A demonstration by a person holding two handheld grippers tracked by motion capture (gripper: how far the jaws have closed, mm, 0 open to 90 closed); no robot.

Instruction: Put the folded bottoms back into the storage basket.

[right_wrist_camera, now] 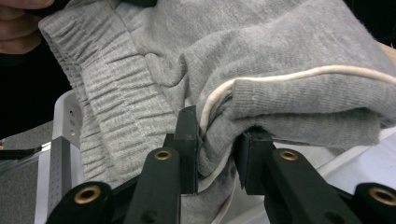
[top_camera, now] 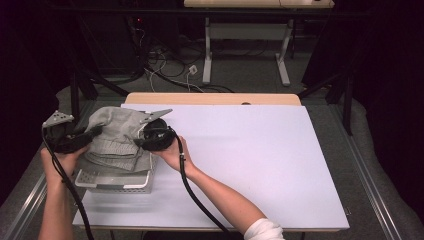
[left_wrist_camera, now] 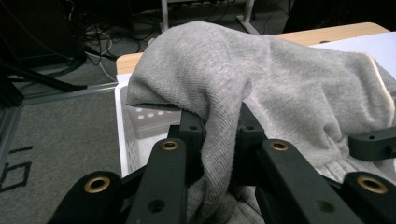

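A grey knitted garment (top_camera: 116, 135) with a ribbed band and a cream piping hangs between both hands over a white perforated basket (top_camera: 115, 182) at the table's left edge. My left gripper (top_camera: 90, 134) is shut on a fold of the garment (left_wrist_camera: 261, 79), the cloth pinched between its jaws (left_wrist_camera: 219, 135). My right gripper (top_camera: 141, 140) is shut on the garment's other side, its jaws (right_wrist_camera: 215, 149) clamping the piped edge of the garment (right_wrist_camera: 289, 56). The ribbed band (right_wrist_camera: 107, 107) droops toward the basket rim (right_wrist_camera: 70, 121).
The white table top (top_camera: 250, 155) stretches to the right of the basket. Its wooden far edge (top_camera: 212, 98) shows behind. Beyond the table stand a white desk frame (top_camera: 245, 45) and floor cables (top_camera: 165, 70). Grey carpet (left_wrist_camera: 56, 140) lies left of the table.
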